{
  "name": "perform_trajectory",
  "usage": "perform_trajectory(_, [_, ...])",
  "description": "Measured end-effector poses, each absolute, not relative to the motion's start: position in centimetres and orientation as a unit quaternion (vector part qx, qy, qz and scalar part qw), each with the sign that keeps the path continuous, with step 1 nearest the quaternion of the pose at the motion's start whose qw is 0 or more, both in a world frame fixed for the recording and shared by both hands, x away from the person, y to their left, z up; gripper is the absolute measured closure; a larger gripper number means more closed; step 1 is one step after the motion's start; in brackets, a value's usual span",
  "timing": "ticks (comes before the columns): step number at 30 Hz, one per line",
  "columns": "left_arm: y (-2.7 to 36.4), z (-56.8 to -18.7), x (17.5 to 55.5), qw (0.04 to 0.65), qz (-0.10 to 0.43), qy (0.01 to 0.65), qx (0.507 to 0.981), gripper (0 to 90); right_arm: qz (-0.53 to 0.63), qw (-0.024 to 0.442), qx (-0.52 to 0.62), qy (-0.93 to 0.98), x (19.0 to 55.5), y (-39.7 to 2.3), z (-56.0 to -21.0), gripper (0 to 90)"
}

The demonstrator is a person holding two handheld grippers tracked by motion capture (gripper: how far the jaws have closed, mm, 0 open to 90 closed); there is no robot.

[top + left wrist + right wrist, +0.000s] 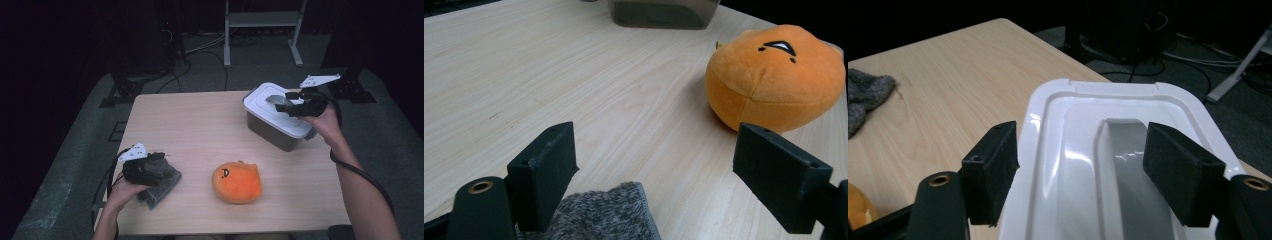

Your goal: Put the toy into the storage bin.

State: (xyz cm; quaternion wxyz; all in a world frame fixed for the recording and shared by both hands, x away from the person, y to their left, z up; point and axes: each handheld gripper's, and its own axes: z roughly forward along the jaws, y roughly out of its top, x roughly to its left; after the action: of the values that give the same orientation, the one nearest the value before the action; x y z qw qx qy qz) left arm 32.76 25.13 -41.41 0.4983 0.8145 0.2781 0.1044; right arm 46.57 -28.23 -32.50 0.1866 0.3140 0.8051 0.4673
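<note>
An orange plush toy with a small black face mark lies on the wooden table near its front edge. My left gripper rests low at the front left, over a grey fuzzy cloth. Its jaws stand open, with the cloth lying under and between their bases and the plush ahead to the right. At the back right stands a grey box with a white lid. My right gripper hovers open over that lid, its jaws on either side of the recessed grey handle.
The box sits close to the table's right rear corner. Beyond the far edge are a dark floor with cables and a white metal frame. Cables trail from both grippers off the table's near side.
</note>
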Motion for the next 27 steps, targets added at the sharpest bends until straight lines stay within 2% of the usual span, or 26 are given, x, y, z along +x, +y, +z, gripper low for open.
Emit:
perform_trajectory(14, [25.1, -41.6, 32.8, 0.497, 0.102, 0.280, 0.815, 16.4, 0.452, 0.194, 0.334, 0.804, 48.5, -28.6, -33.3, 30.6])
perform_trajectory(24, [25.2, -41.7, 32.7, 0.496, 0.103, 0.281, 0.815, 16.4, 0.447, 0.197, 0.347, 0.801, 49.2, -28.3, -34.1, 38.8])
perform_trajectory(27, [25.3, -41.6, 32.7, 0.497, 0.103, 0.281, 0.814, 16.4, 0.445, 0.197, 0.350, 0.800, 49.4, -28.3, -34.3, 44.7])
